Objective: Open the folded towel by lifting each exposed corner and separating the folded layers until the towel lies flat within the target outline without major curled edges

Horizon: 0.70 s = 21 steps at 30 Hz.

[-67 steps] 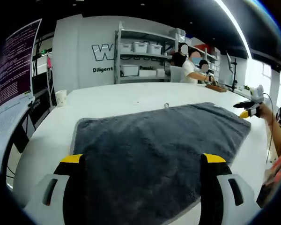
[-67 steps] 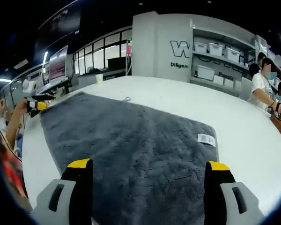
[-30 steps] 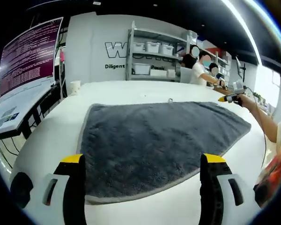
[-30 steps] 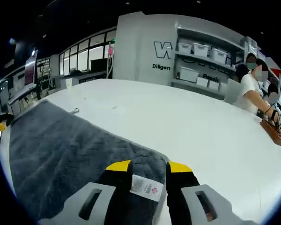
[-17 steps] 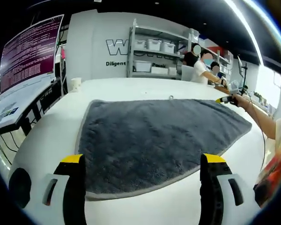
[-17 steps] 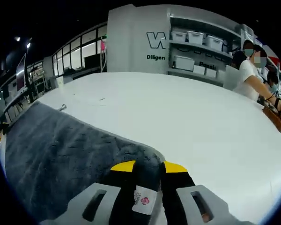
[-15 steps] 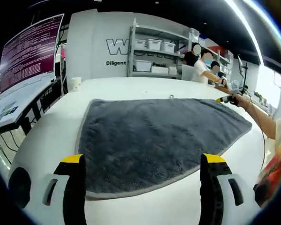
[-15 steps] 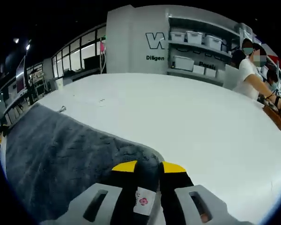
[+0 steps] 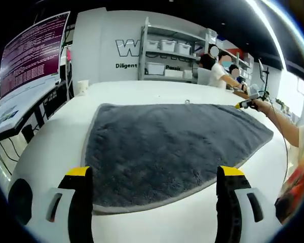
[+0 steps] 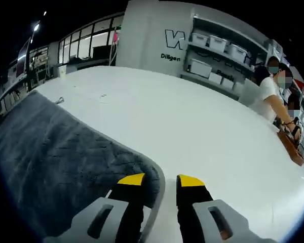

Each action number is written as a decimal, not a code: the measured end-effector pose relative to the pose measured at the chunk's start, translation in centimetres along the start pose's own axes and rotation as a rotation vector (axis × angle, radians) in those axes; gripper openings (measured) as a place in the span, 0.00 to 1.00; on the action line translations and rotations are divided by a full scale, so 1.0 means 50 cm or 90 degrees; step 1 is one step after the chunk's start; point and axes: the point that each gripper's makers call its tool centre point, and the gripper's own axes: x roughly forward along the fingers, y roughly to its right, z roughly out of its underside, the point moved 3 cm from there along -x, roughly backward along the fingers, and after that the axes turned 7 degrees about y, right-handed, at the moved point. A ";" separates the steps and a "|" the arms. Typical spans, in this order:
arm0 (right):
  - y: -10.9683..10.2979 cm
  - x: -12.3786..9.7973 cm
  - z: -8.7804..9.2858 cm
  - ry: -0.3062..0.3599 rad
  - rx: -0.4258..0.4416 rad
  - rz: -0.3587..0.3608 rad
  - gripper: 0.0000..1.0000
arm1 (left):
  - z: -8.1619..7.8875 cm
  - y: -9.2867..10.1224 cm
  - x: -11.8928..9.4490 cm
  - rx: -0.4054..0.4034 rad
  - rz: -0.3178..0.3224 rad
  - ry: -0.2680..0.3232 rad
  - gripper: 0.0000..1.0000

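Note:
A dark grey towel (image 9: 167,147) lies spread on the white table (image 9: 50,152), pale hem showing along its near and left edges. My left gripper (image 9: 154,174) hovers at its near edge, open wide, nothing between the jaws. In the right gripper view a rounded towel corner (image 10: 142,177) lies flat. My right gripper (image 10: 160,180) stands over it with a narrow gap; the left jaw is above the cloth and bare table shows beside the hem. In the left gripper view the right gripper (image 9: 241,105) sits at the towel's far right corner, in a person's hand.
A paper cup (image 9: 82,87) stands at the table's far left. A small metal piece (image 9: 187,102) lies just past the towel's far edge. Shelves with bins (image 9: 167,55) and seated people (image 9: 218,71) are behind. A monitor (image 9: 30,50) stands on the left. Bare table (image 10: 218,131) extends right of the corner.
The right jaws, pinched on the bunched, labelled corner half a second ago, have parted slightly. The corner now lies flat and the label no longer shows. The left gripper has barely moved.

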 end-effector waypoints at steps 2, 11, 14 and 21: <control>-0.002 0.004 -0.001 0.002 -0.007 -0.006 0.15 | 0.001 -0.002 0.000 -0.001 -0.001 0.000 1.00; 0.014 0.012 -0.004 -0.005 -0.024 0.023 0.15 | 0.004 -0.009 -0.003 0.001 -0.005 -0.006 1.00; 0.014 0.014 -0.006 -0.008 -0.029 0.027 0.14 | 0.003 -0.016 -0.005 -0.001 -0.009 -0.005 1.00; 0.010 0.018 -0.010 -0.014 -0.033 0.035 0.18 | 0.004 -0.023 -0.003 -0.001 -0.008 -0.006 1.00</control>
